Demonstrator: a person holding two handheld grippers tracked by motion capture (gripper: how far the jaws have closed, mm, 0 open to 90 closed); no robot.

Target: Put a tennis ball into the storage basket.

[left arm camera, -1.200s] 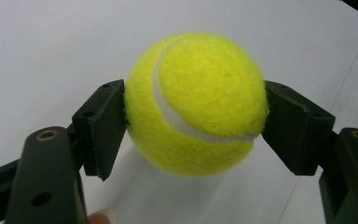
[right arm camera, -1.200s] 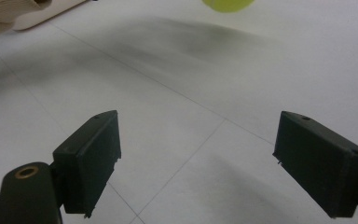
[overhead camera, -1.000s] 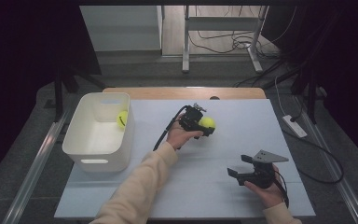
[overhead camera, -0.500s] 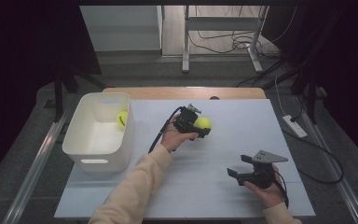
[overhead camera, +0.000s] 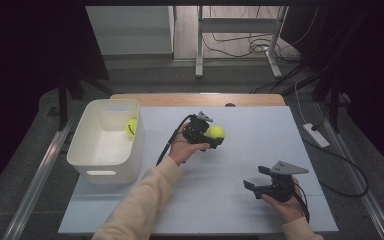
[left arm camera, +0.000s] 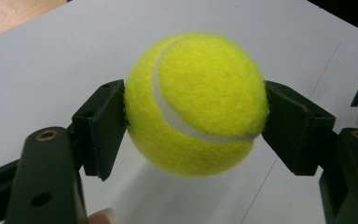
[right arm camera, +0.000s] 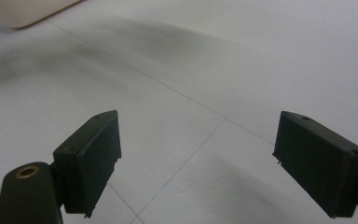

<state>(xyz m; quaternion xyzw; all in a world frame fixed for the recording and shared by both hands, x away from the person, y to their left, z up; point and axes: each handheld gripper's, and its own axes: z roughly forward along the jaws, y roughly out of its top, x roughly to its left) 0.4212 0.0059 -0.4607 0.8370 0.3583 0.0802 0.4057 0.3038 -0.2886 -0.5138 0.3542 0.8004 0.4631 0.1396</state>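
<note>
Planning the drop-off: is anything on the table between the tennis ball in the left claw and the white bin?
Nothing visible blocks it. The left claw is shut on the tennis ball, and bare table lies between it and the white bin. Only the bin's near wall must be cleared; a second ball already sits inside.

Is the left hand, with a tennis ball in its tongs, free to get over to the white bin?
Probably yes: bare mat lies between the left tongs and the white bin, whose top is open.
</note>
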